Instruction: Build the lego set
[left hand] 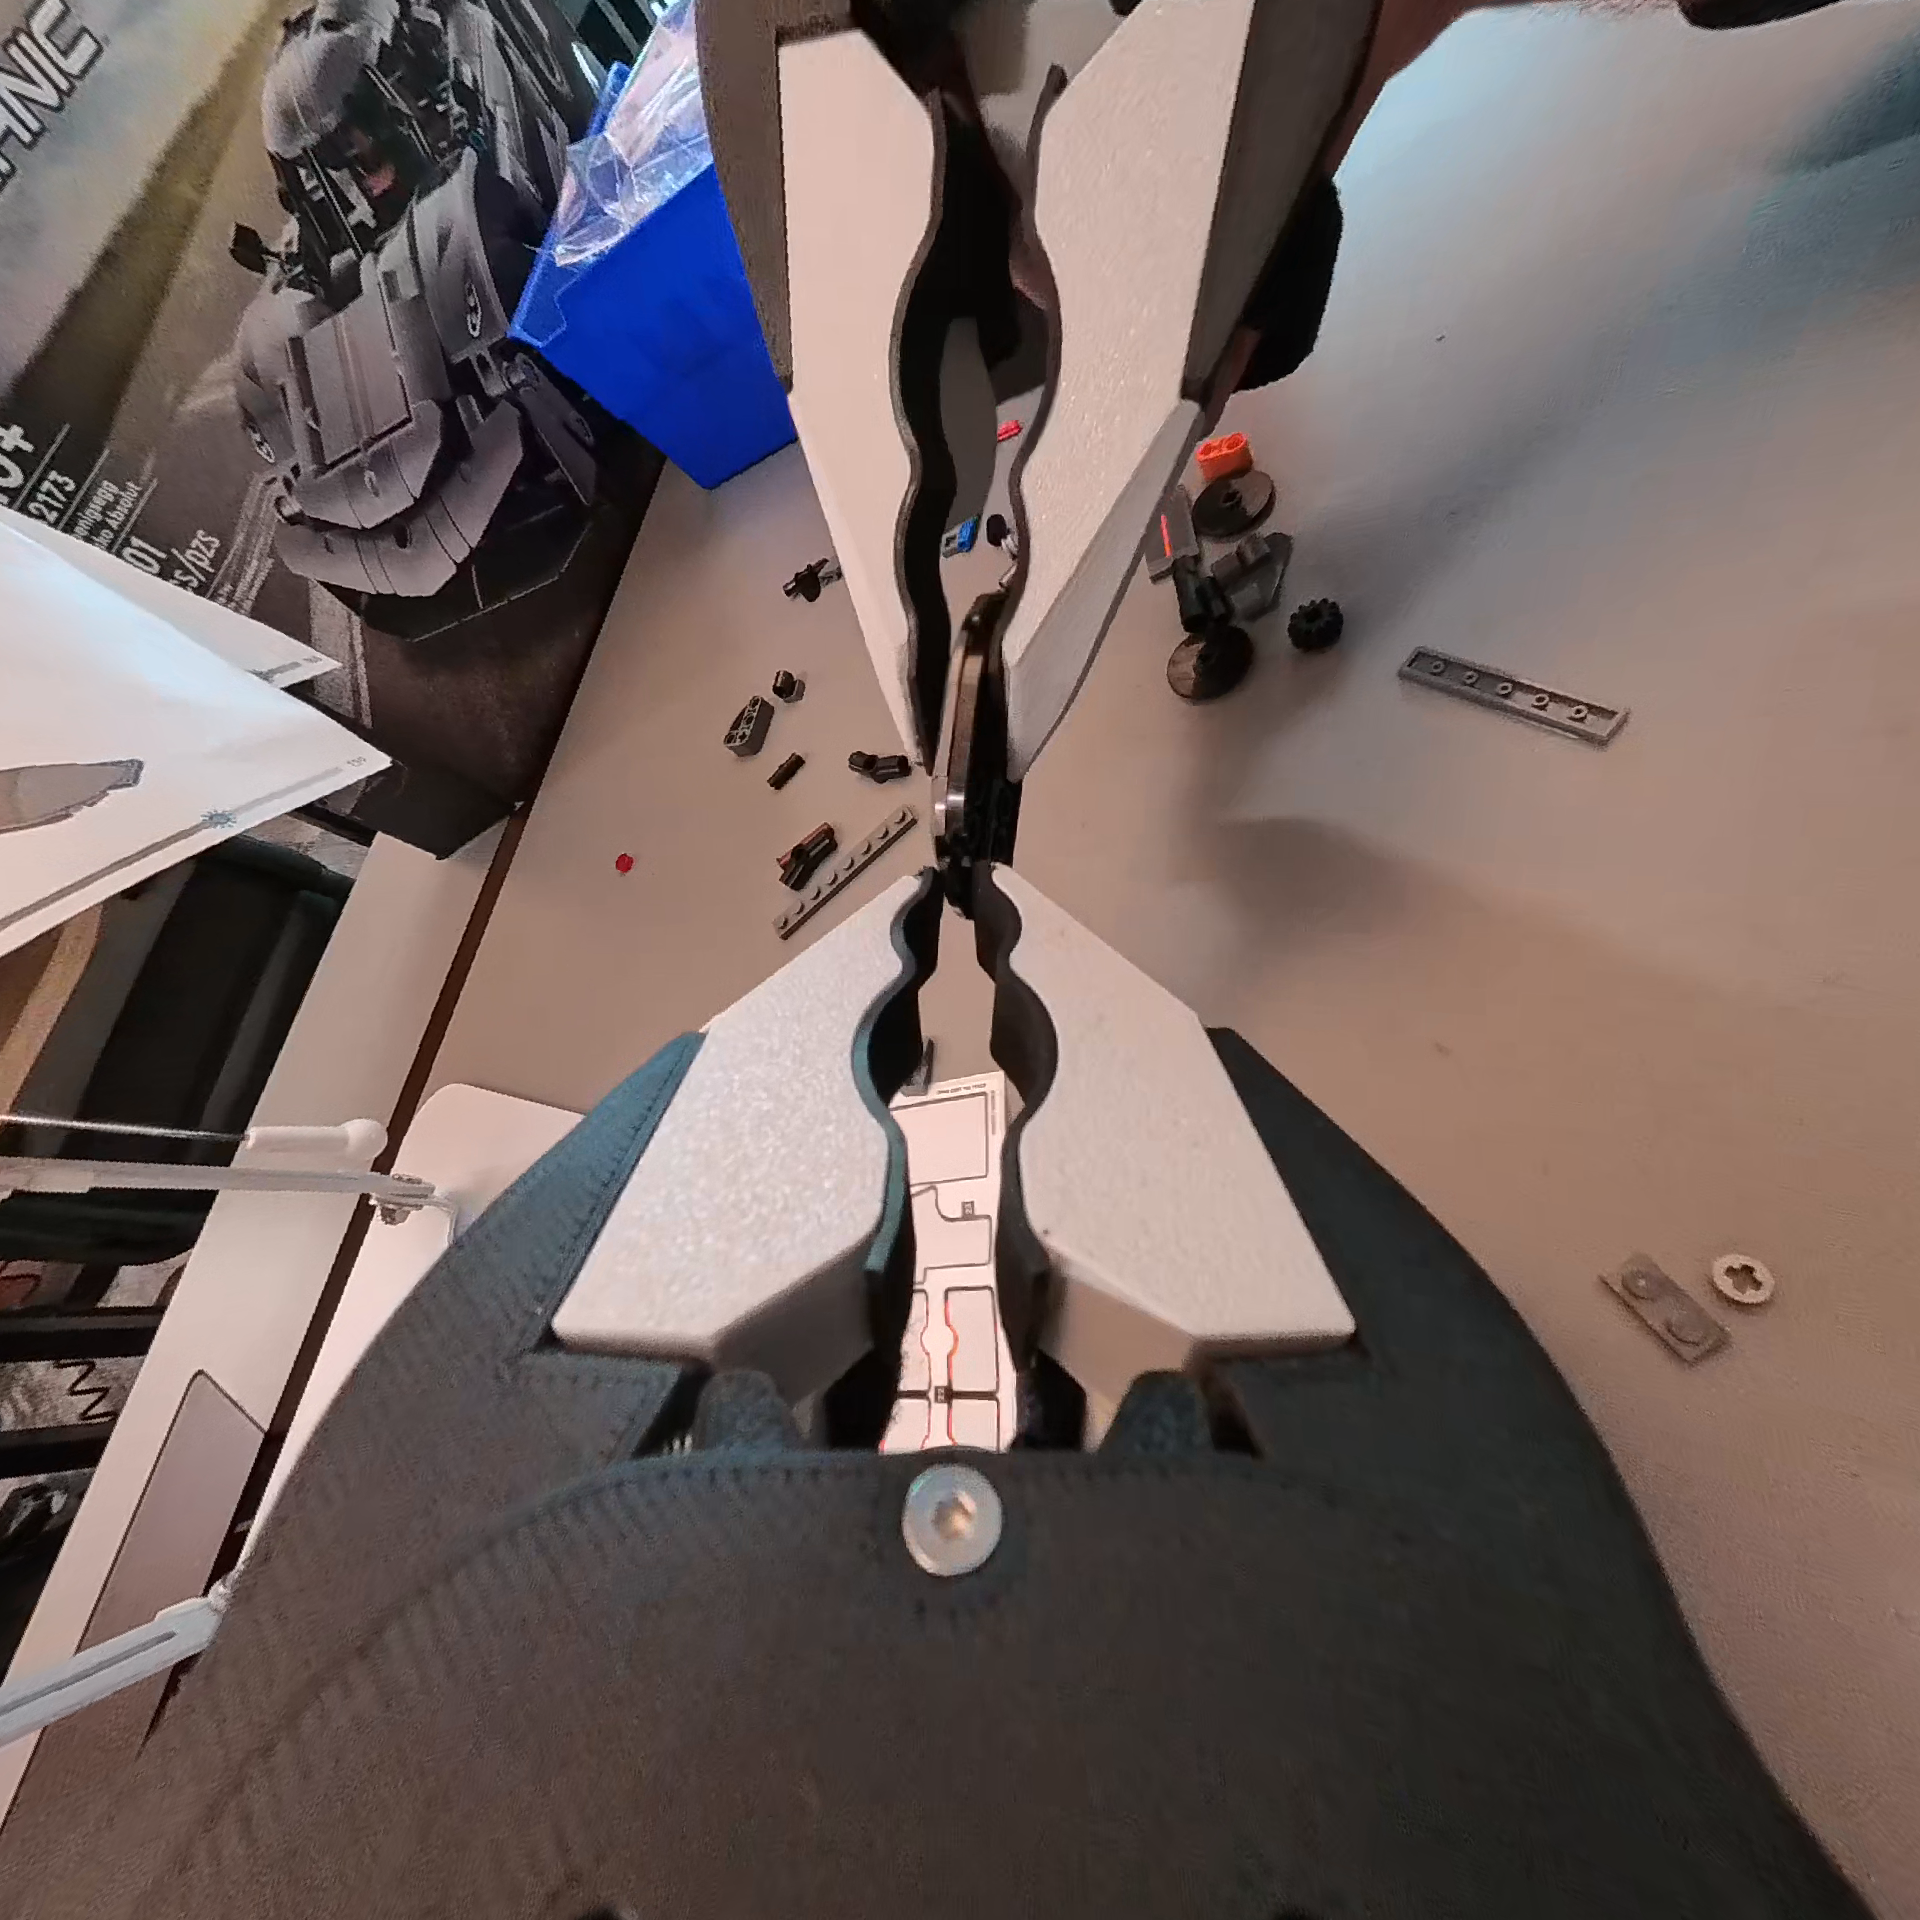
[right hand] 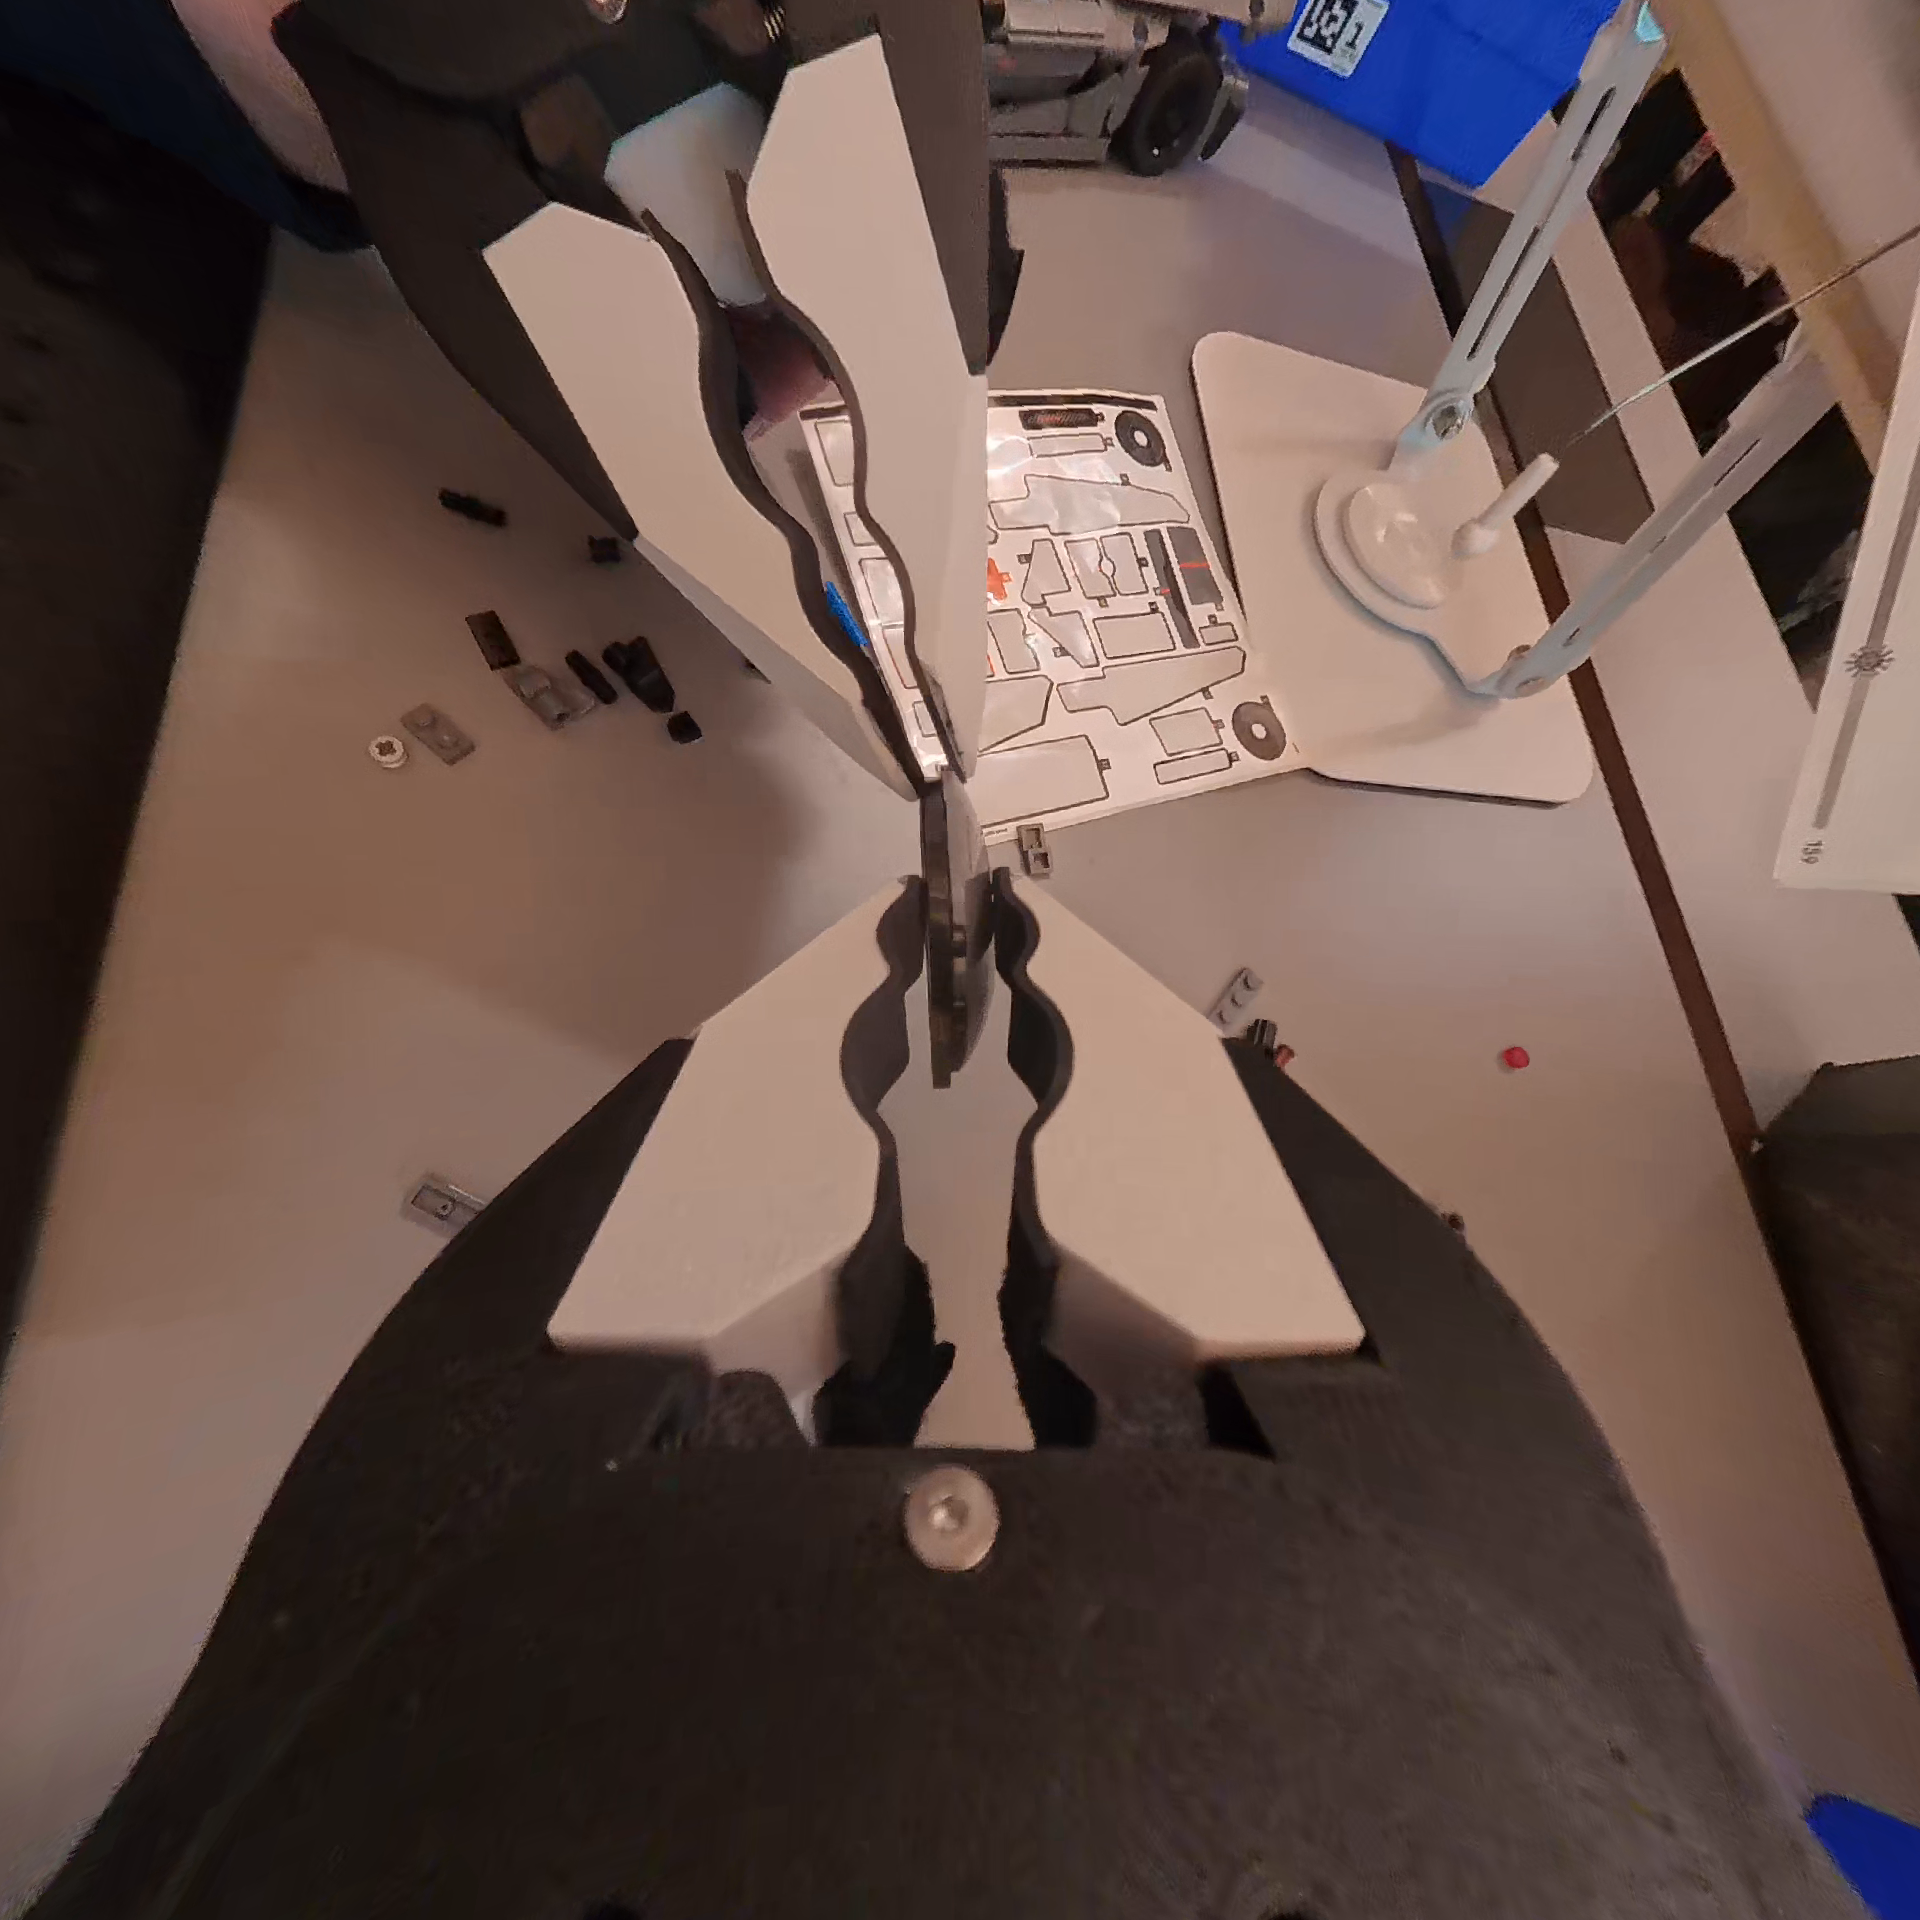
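Note:
A flat black lego piece [left hand: 975, 758] is held above the grey table [left hand: 1403, 1039] between two grippers that meet tip to tip. My left gripper [left hand: 961, 885] is shut on its near end. My right gripper [right hand: 956, 883] is shut on the same black piece [right hand: 951, 935], whose edge runs back between its fingers. In the left wrist view the right gripper [left hand: 966, 748] comes in from the top. In the right wrist view the left gripper [right hand: 940, 771] comes in from the top.
Loose small parts lie around: a grey plate [left hand: 1512, 696], a long grey plate [left hand: 847, 873], black discs and a gear [left hand: 1314, 625], a red stud [right hand: 1515, 1058]. A sticker sheet [right hand: 1091, 582], a white stand base [right hand: 1392, 561], a blue bin [left hand: 665, 312], the set box [left hand: 312, 364] and a booklet [left hand: 125, 727] are nearby. My two grippers' fingertips are within a few centimetres of each other.

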The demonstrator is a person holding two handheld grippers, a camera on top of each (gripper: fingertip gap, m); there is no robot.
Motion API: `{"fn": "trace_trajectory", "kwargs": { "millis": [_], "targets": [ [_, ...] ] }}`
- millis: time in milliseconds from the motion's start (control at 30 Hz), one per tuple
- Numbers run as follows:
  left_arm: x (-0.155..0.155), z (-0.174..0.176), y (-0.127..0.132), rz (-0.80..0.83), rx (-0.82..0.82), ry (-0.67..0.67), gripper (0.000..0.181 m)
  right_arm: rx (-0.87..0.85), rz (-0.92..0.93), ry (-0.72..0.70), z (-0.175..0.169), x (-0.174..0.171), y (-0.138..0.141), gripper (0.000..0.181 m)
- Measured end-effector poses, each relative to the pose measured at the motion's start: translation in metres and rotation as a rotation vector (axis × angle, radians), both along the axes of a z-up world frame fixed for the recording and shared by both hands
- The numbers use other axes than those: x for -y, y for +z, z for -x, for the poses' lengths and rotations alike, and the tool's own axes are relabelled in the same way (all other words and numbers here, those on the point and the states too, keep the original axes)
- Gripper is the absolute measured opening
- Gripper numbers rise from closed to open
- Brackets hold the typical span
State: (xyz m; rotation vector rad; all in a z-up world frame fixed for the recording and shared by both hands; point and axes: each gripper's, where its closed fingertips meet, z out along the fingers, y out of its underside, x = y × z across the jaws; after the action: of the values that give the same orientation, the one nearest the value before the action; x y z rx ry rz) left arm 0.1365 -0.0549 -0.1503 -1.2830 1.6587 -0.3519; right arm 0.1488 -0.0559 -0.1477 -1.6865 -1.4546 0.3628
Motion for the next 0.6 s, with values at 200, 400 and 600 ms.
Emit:
{"fn": "trace_trajectory", "kwargs": {
  "millis": [200, 400, 600],
  "targets": [
    [-0.0026, 0.0012, -0.0010, 0.025, 0.007, 0.008, 0.003, 0.016, -0.050, -0.013, -0.0029, -0.0017, 0.0055, 0.010],
    [-0.0025, 0.0013, -0.0011, 0.044, 0.015, 0.006, 0.003, 0.029, -0.065, -0.008, -0.0037, -0.0007, 0.0058, 0.008],
    [-0.0034, 0.0017, 0.0011, 0.045, 0.021, 0.013, 0.003, 0.057, -0.083, -0.017, -0.0040, -0.0007, 0.0053, 0.007]
  ]
}}
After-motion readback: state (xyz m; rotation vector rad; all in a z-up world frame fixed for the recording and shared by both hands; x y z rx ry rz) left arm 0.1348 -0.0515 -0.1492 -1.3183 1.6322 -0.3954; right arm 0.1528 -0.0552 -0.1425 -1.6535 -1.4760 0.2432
